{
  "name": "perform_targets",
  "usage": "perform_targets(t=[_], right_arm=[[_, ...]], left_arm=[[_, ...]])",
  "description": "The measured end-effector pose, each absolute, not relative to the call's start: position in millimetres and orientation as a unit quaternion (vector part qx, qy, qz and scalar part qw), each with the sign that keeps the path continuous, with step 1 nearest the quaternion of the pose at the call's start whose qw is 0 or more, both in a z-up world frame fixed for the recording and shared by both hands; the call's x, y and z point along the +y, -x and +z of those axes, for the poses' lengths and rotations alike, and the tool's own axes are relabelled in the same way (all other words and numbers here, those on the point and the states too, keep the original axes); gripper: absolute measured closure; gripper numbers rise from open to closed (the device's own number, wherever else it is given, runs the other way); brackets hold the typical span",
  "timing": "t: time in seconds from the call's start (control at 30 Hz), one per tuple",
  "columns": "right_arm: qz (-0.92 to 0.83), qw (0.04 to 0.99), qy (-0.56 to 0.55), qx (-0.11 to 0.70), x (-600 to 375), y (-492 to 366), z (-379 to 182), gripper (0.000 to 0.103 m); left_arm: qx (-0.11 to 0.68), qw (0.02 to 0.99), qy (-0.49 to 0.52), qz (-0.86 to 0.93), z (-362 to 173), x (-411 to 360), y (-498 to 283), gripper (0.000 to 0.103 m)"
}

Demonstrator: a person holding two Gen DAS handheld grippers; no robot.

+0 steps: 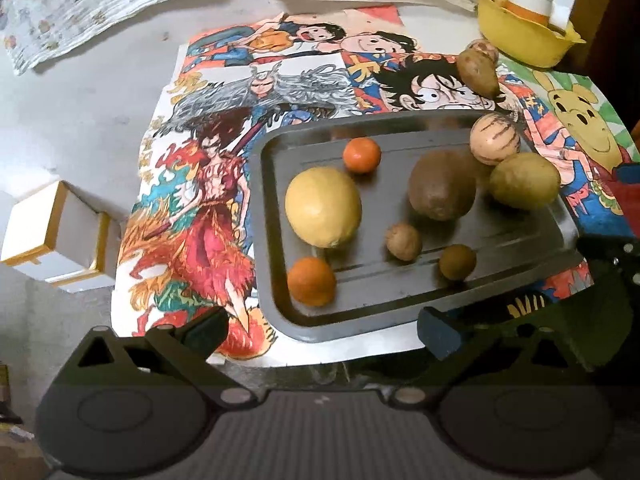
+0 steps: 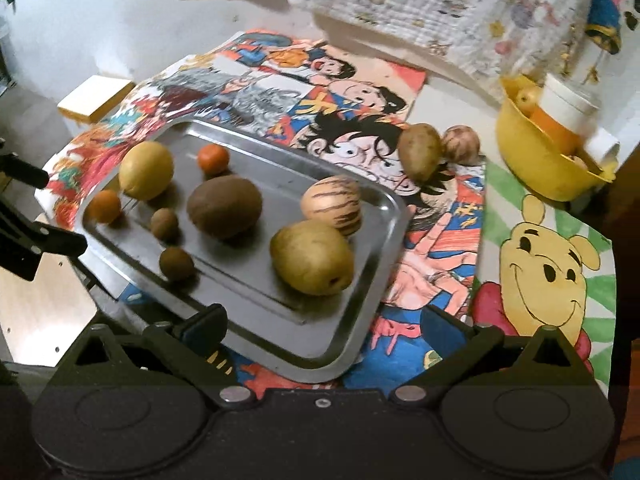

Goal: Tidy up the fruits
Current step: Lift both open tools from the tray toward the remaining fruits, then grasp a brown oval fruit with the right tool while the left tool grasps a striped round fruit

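Right wrist view shows the steel tray [image 2: 376, 280] loaded with eight fruits, while a brownish pear-like fruit [image 2: 419, 151] and a striped round fruit [image 2: 461, 145] lie touching each other on the cartoon mat [image 2: 540, 248], near the yellow bowl [image 2: 520, 152]. Both the right tongs [image 2: 322, 330] and the left tongs [image 1: 322, 330] are spread wide and hold nothing. Round fruit on smooth metal rolls readily: a nudged tray could scatter the small orange [image 2: 105, 207] at its rim. What the bowl holds is blurred, possibly more fruit.
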State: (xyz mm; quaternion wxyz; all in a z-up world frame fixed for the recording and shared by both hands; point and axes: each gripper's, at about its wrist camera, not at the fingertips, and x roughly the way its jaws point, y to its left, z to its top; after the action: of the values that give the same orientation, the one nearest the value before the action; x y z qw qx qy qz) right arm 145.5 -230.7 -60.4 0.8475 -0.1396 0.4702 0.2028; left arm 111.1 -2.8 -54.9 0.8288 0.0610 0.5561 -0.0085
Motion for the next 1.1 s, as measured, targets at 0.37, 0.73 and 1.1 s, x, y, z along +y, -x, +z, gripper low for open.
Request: perform_targets(t=[0.37, 0.73, 1.1], right_arm=[[0.178, 0.867, 0.115, 0.451, -235, -169, -53, 0.001], [0.147, 0.867, 0.078, 0.470, -245, -200, -61, 0.001], [0.094, 0.881, 0.033, 0.462, -254, -231, -64, 0.001]], left_arm=[[0.542, 0.835, -0.087, -0.033, -39, -13, -140, 0.001], [0.537, 0.833, -0.115, -0.065, -39, -20, -203, 0.001], [0.529, 0.828, -0.139, -0.124, -38, -41, -284, 0.001]])
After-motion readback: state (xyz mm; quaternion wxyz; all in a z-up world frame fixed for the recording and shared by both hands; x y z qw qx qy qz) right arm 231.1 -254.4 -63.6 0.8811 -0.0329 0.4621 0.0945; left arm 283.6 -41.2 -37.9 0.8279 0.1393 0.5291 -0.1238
